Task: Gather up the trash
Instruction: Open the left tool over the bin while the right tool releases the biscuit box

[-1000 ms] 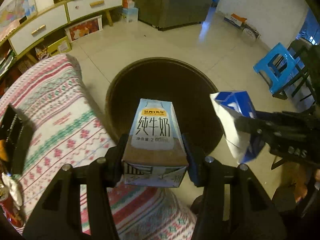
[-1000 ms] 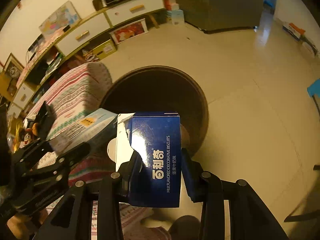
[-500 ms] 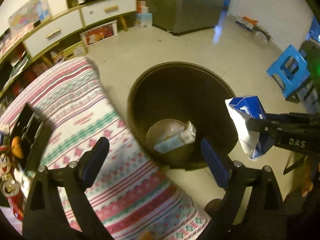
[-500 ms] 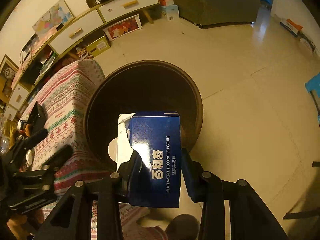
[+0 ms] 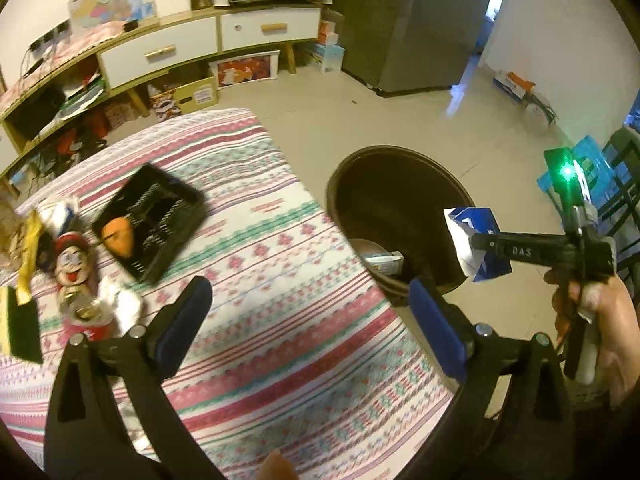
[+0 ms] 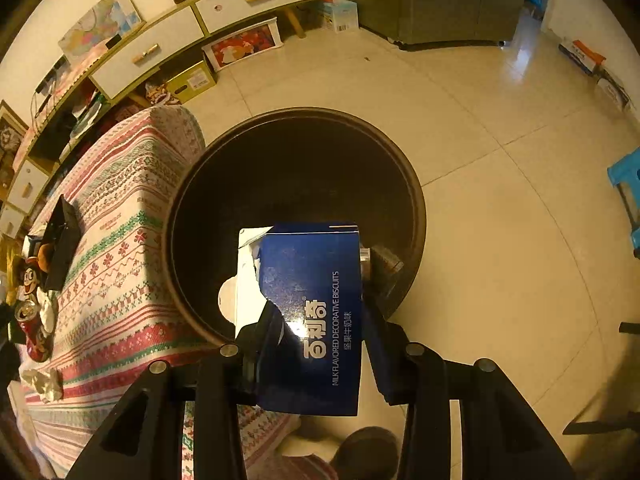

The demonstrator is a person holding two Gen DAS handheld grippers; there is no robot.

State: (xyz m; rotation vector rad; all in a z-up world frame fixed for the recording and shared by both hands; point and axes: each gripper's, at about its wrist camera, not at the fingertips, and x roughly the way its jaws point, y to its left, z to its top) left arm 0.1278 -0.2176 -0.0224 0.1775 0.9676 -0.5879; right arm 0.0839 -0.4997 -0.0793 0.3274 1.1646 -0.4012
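Biscuit box (image 6: 316, 316), dark blue with white lettering and a torn white flap, pinched between the right gripper (image 6: 320, 344) fingers above the round dark bin (image 6: 414, 200). Milk carton (image 5: 382, 261) lies inside. Left gripper (image 5: 308, 320): fingers have just been opening, nothing between them. Striped tabletop (image 5: 280, 320) carries red can (image 6: 34, 334), black basket (image 5: 152, 222); tiled floor (image 6: 500, 160).

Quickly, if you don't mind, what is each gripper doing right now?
Left gripper: open, empty; its fingers have just been opening.
Right gripper: closed on the blue biscuit box, over the bin.
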